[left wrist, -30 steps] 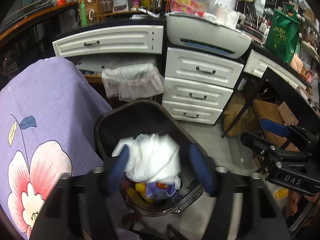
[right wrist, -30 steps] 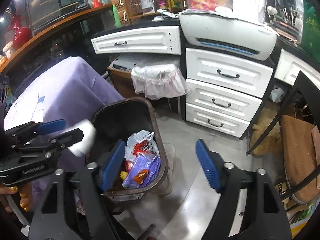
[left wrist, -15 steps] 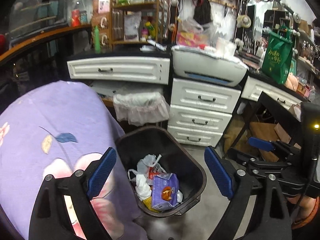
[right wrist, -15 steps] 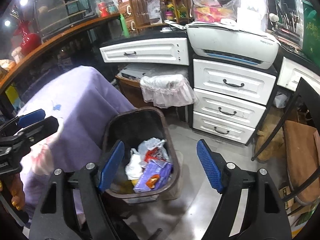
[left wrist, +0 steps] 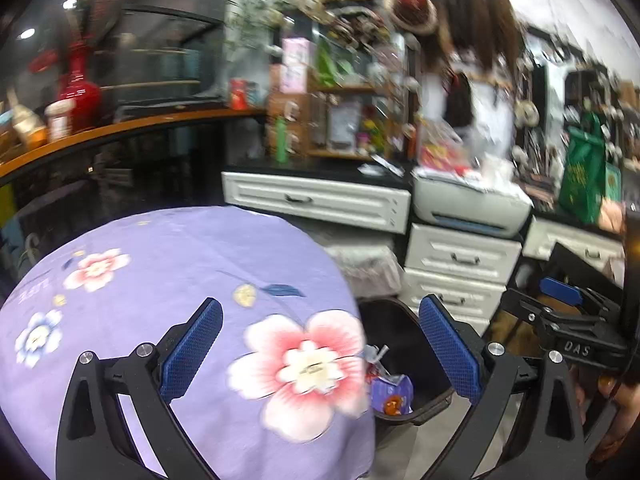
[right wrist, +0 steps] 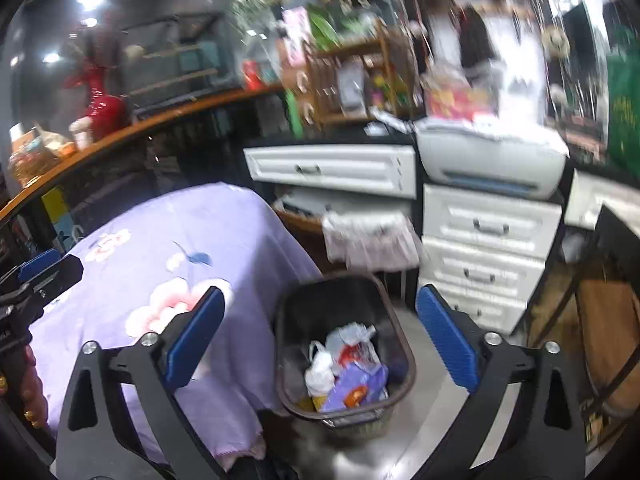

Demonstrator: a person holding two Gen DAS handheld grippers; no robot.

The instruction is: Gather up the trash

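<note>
A dark trash bin [right wrist: 400,340] stands on the floor beside the table; it holds white plastic bags [right wrist: 320,372], a purple wrapper [right wrist: 356,384] and other trash. In the left wrist view the bin [left wrist: 404,316] is half hidden behind the table's edge, with the purple wrapper [left wrist: 390,392] showing. My left gripper [left wrist: 320,348] is open and empty above the purple flowered tablecloth [left wrist: 180,264]. My right gripper [right wrist: 320,340] is open and empty above the bin. The left gripper also shows at the far left of the right wrist view [right wrist: 40,276], and the right gripper at the right of the left wrist view [left wrist: 560,300].
White drawers [right wrist: 484,256] with a printer [right wrist: 492,164] on top stand behind the bin. A second bin with a clear liner [right wrist: 368,240] sits under the counter. A dark folding chair [right wrist: 608,320] is at the right. A counter with a red vase [left wrist: 78,88] runs along the left.
The white bag left my left gripper and now lies in the bin. Both grippers have risen and pulled back; the left one has swung left over the tablecloth.
</note>
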